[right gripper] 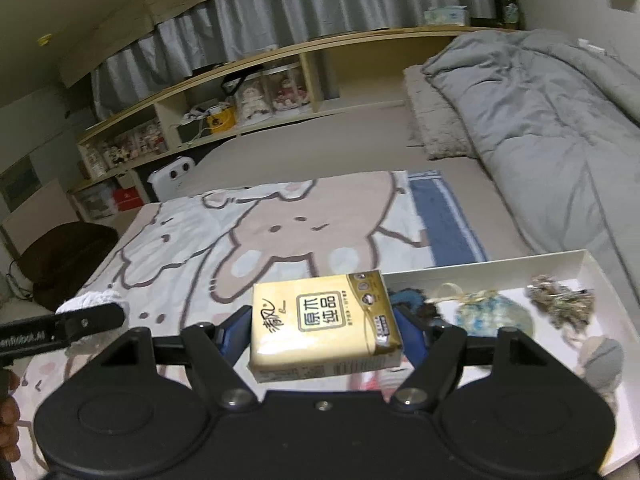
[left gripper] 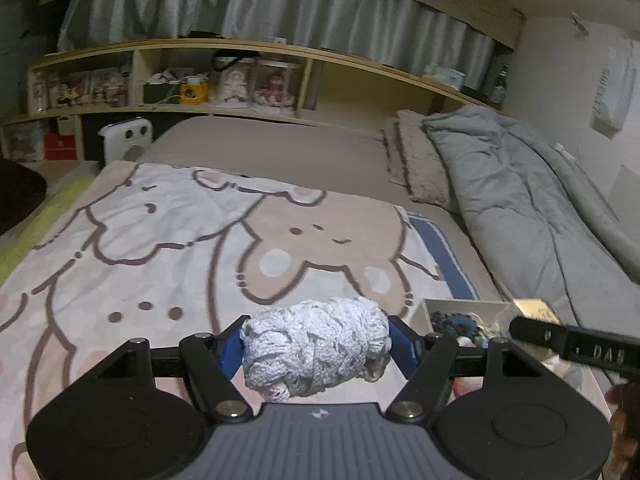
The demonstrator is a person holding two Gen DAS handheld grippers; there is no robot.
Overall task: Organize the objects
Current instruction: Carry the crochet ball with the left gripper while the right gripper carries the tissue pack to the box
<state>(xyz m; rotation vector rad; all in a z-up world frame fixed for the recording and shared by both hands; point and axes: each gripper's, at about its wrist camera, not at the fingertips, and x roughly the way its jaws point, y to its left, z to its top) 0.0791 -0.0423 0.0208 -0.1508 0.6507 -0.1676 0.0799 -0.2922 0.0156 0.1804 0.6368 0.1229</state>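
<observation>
Two loads: we carry one thing in each gripper, both up off the bed.
Left gripper (left gripper: 316, 346): clamped on a crumpled white paper wad (left gripper: 316, 350), blue pads pressing both its ends.
Right gripper (right gripper: 324, 330): closed on a gold tissue pack (right gripper: 324, 328), held by its short sides, label up.
White tray (right gripper: 460, 270): lying at the near right edge of the cartoon blanket (left gripper: 160, 240), beside the tissue pack and slightly beyond it.
Done so far: we judge the tray part filled, with a blue-patterned pouch (right gripper: 494, 316), a brownish tangle (right gripper: 560, 306) and a grey lump (right gripper: 600, 360) inside.
Left to do: both held things remain unplaced; we can't tell where the wad belongs.
Open room: broad bare blanket ahead of both grippers, and bare floor at the tray's far end.
Edges: folded grey duvet (left gripper: 520, 200) crowds the bed's right side; the tray's raised wall wants clearing.
</observation>
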